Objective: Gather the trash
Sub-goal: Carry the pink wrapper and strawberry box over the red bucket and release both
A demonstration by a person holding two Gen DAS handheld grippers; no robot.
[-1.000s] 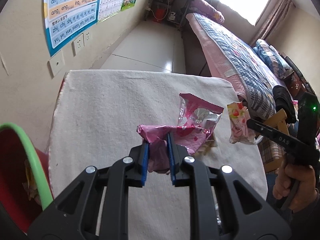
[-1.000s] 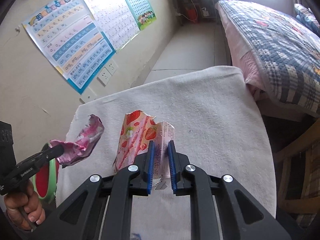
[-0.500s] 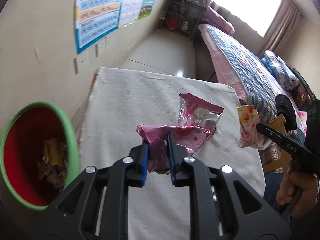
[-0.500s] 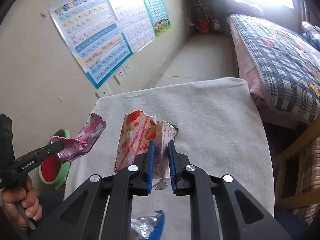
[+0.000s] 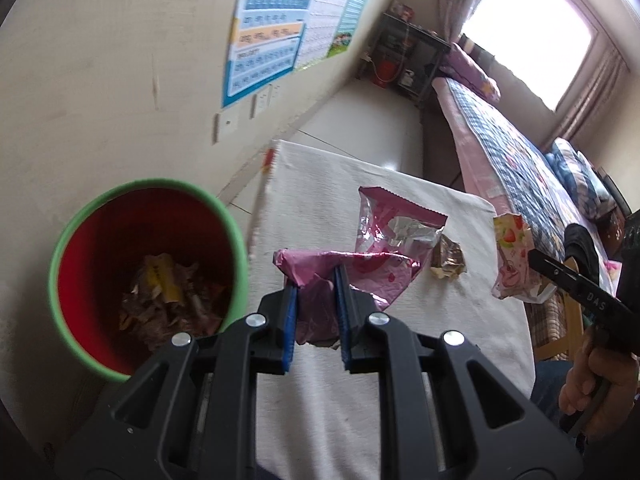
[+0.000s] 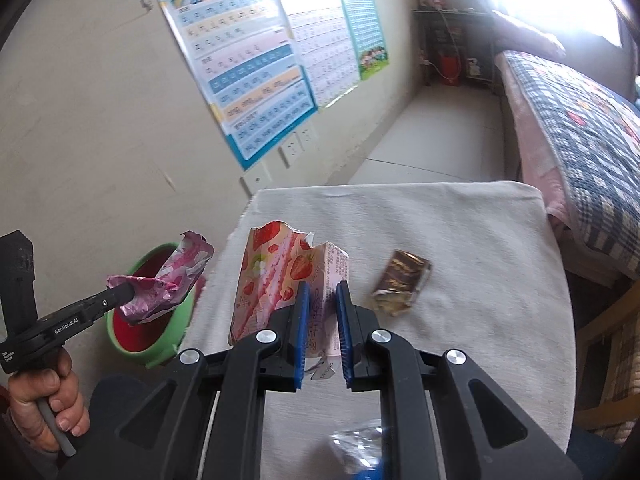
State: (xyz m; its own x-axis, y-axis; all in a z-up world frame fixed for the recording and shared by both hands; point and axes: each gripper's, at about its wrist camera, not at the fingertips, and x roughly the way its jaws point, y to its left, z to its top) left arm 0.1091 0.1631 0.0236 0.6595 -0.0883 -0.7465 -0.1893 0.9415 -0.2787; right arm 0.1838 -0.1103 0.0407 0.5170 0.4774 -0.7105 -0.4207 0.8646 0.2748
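Beige plaster wall (image 6: 100, 120) carrying colourful paper charts (image 6: 248, 68); pale tiled floor (image 6: 444, 128) running to a dark metal shelf (image 5: 408, 60); blue checked quilted bed (image 6: 580, 120); bright curtained window (image 5: 528, 36).

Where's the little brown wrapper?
The brown wrapper lies on the white table, just right of the strawberry wrapper that the right gripper holds.

Left wrist view: along my left claw (image 5: 316, 300), over the table (image 5: 360, 380), bin (image 5: 148, 280) beside. Right wrist view: along my right claw (image 6: 322, 312), slightly higher. Shared: table, bin, wall posters (image 6: 256, 60).
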